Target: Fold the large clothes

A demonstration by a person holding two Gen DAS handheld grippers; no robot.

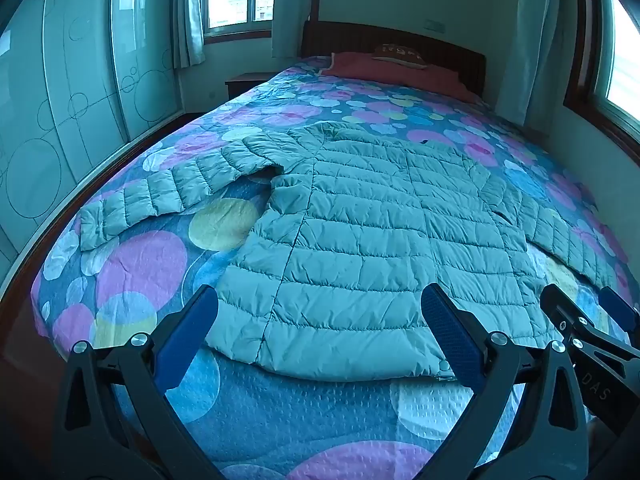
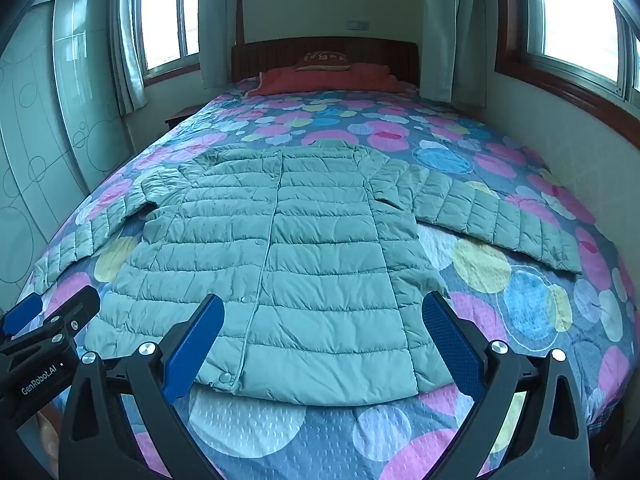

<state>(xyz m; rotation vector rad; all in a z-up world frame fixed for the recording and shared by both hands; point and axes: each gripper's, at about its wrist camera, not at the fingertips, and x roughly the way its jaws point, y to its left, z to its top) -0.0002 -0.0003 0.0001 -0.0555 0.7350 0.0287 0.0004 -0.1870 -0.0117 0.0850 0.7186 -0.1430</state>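
A pale green quilted puffer jacket (image 1: 368, 232) lies flat and face up on the bed, both sleeves spread out to the sides; it also shows in the right wrist view (image 2: 304, 248). Its left sleeve (image 1: 160, 196) stretches toward the bed's left edge, its right sleeve (image 2: 500, 220) toward the right. My left gripper (image 1: 320, 320) is open and empty, above the jacket's hem. My right gripper (image 2: 324, 320) is open and empty, also above the hem. Each gripper shows at the edge of the other's view, the right (image 1: 580, 320) and the left (image 2: 52, 316).
The bed (image 2: 532, 312) has a blue quilt with pink, yellow and blue circles. A red pillow (image 2: 328, 78) and a brown cushion (image 2: 322, 60) lie by the dark headboard (image 2: 324, 50). A glass wardrobe (image 1: 60, 100) stands at left, a nightstand (image 1: 244, 82) beyond, windows on both sides.
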